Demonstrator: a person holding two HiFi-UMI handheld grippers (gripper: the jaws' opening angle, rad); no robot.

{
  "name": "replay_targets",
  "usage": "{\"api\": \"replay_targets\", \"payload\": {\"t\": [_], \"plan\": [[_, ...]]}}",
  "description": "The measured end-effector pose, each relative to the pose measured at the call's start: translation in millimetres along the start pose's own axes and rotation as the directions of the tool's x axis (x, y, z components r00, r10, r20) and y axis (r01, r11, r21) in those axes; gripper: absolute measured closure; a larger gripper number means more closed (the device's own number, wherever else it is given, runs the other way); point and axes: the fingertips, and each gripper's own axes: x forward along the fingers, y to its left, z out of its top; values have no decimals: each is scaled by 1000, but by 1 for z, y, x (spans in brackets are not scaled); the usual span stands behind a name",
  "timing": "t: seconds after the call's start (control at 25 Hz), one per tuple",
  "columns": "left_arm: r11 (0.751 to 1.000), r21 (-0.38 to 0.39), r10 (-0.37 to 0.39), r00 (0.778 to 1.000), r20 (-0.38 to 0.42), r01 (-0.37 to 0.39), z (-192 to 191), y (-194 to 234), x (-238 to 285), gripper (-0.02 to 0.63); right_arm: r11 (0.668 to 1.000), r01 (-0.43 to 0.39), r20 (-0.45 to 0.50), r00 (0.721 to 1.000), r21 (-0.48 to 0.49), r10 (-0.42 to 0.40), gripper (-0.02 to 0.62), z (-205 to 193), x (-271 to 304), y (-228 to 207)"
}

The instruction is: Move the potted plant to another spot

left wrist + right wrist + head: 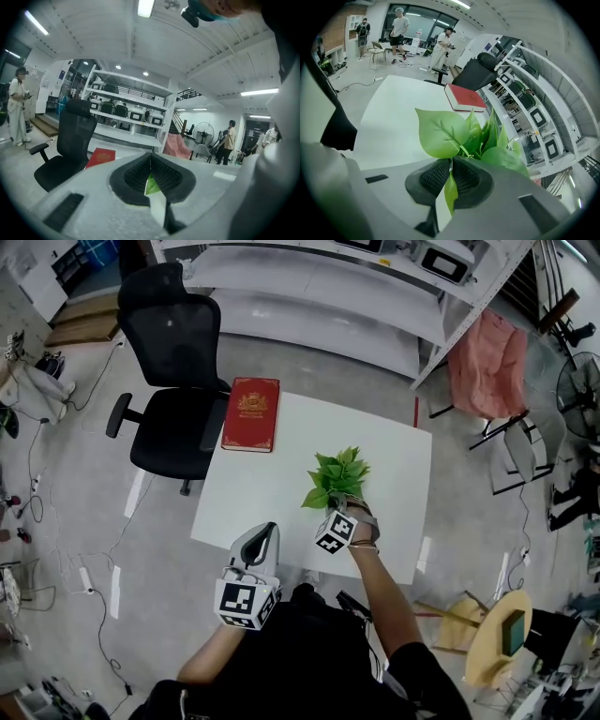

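Note:
The potted plant [337, 476] shows as a bunch of green leaves over the near right part of the white table [281, 493]; its pot is hidden. My right gripper [345, 504] comes at it from the near side. In the right gripper view that gripper [450, 161] is shut on the plant [450, 133], with leaves standing out above the jaws and one leaf hanging below. My left gripper [265, 532] is held at the table's front edge, left of the plant and apart from it. Its jaws [150, 157] are shut, nothing held; a green sliver shows through the gap.
A red book [250, 413] lies at the table's far left corner. A black office chair [173, 362] stands beside that corner. White shelving [328, 287] runs behind the table, and a pink cloth [487, 367] hangs at the far right. People stand about the room.

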Motion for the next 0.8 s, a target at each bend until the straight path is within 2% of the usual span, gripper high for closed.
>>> {"api": "replay_targets", "payload": {"t": [0.44,0.8], "plan": [[1000,0,-15,1000,-3,15,-1,12,5,589,999,-27,-31,999,-19,27,578,-8,12,14],[999,-5,-34,999,-10,34,-2,14,5,589,1000,-13,-27,1000,-19,13,578,-12,11,18]]}}
